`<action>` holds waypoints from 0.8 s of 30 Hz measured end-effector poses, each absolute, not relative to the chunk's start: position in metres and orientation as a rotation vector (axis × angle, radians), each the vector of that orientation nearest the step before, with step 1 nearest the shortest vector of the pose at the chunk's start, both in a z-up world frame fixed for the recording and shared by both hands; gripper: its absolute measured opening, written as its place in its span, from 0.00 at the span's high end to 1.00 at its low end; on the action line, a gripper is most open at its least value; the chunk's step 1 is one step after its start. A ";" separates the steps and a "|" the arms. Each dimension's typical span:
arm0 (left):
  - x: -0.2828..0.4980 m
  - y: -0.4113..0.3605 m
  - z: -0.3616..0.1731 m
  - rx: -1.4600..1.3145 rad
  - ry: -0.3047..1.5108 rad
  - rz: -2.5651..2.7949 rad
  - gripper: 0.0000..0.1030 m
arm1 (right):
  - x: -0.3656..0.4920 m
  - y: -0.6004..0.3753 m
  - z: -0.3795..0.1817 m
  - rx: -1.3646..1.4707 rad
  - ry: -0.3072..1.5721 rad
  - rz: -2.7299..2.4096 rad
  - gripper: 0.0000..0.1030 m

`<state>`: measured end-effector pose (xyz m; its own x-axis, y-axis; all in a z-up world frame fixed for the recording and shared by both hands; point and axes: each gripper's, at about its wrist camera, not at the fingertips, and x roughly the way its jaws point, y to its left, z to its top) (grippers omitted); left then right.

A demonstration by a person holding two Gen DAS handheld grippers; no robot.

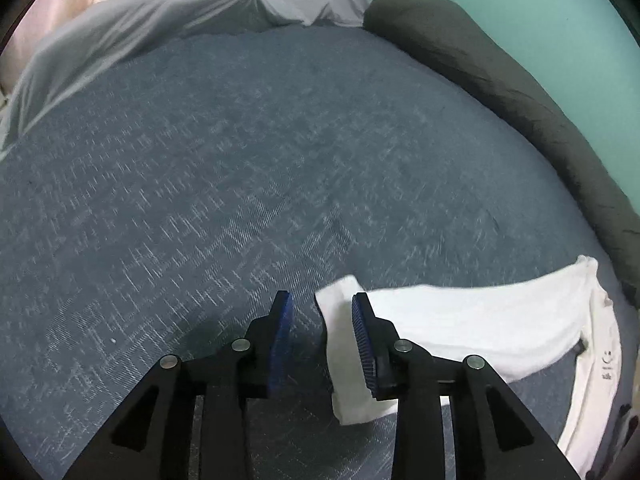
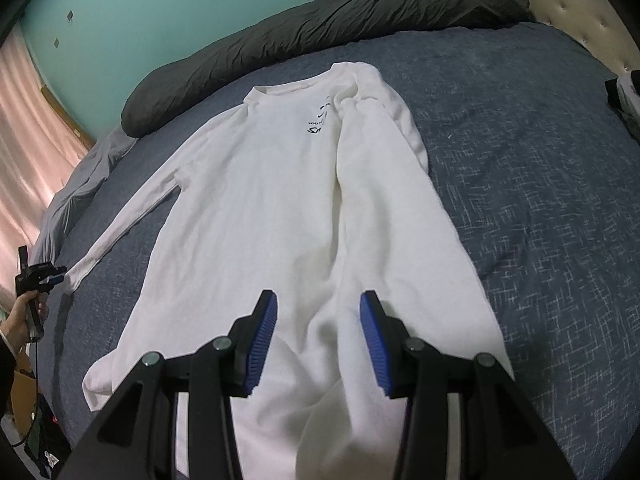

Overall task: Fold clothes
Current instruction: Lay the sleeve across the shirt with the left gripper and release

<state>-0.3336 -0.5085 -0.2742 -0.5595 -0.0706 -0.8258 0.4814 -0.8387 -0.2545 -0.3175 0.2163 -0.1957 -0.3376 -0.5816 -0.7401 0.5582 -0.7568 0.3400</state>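
Right wrist view shows the white long-sleeved shirt (image 2: 280,200) lying flat on the blue bedspread (image 2: 540,180), collar toward the dark pillow (image 2: 320,28) that runs along the green wall. One sleeve is already folded in over the chest, on the side away from the pink curtain (image 2: 28,140); the other sleeve reaches out straight toward the curtain. The right gripper (image 2: 318,336) hangs over the hem end of the shirt, the end farthest from the pillow, with its blue pads apart and nothing pinched between them.

At the outstretched cuff (image 1: 340,320) the left gripper (image 1: 322,332) has its jaws apart too. From the left wrist camera one pad (image 1: 362,336) sits over the cuff and the other over bare bedspread, so the cuff lies half inside the gap, unclamped.

I'd worry about that offset: if the jaws close as they stand, they may catch only the cuff's edge, or a fold of bedspread along with it, and the sleeve could slip out partway across. Dragging the sleeve could also tug the shoulder nearest the curtain and wrinkle the smooth body. The hem is unpinned, so the whole shirt may slide toward the pillow.
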 end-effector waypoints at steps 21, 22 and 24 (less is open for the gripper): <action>-0.335 -0.492 -0.262 1.261 0.421 -2.448 0.99 | -0.317 0.214 -0.194 1.182 -0.029 -2.120 0.57; -0.334 -0.494 -0.259 1.249 0.411 -2.442 0.99 | -0.317 0.214 -0.194 1.183 -0.032 -2.118 0.57; -0.332 -0.496 -0.254 1.239 0.389 -2.427 0.99 | -0.317 0.214 -0.194 1.184 -0.033 -2.117 0.57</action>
<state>-0.3319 -0.4963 -0.2538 -0.5354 -0.2118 -0.8176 0.4568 -0.8869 -0.0693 -0.3169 0.2138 -0.1941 -0.3364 -0.5845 -0.7383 0.5610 -0.7541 0.3414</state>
